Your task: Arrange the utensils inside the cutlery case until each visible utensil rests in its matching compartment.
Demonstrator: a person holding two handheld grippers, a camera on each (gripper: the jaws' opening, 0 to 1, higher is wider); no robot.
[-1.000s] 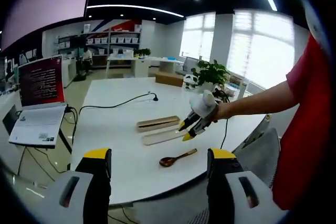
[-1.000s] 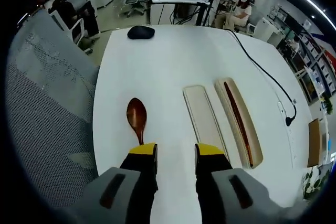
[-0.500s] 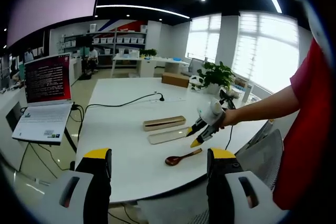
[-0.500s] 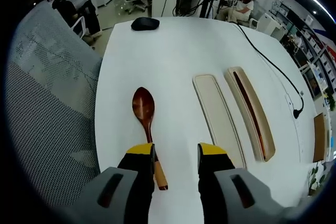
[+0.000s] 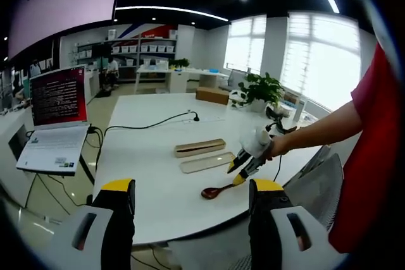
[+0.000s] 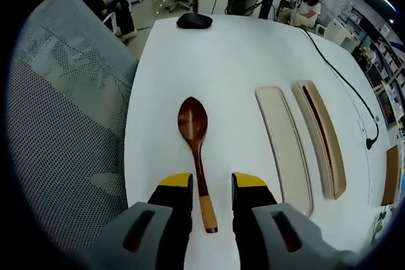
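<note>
Right gripper (image 6: 202, 184) spread astride wooden spoon (image 6: 195, 136) handle, lower centre – not pinching | case halves (image 6: 308, 138) at right, dark utensil in far tray; left gripper (image 5: 190, 189) spread, bottom edge

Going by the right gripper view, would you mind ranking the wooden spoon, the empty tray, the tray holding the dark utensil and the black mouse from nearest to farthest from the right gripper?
1. Wooden spoon: its handle lies between the jaws of the right gripper.
2. Empty tray: just to the right.
3. Tray holding the dark utensil: beyond the empty one, farther right.
4. Black mouse: at the table's far end.
</note>
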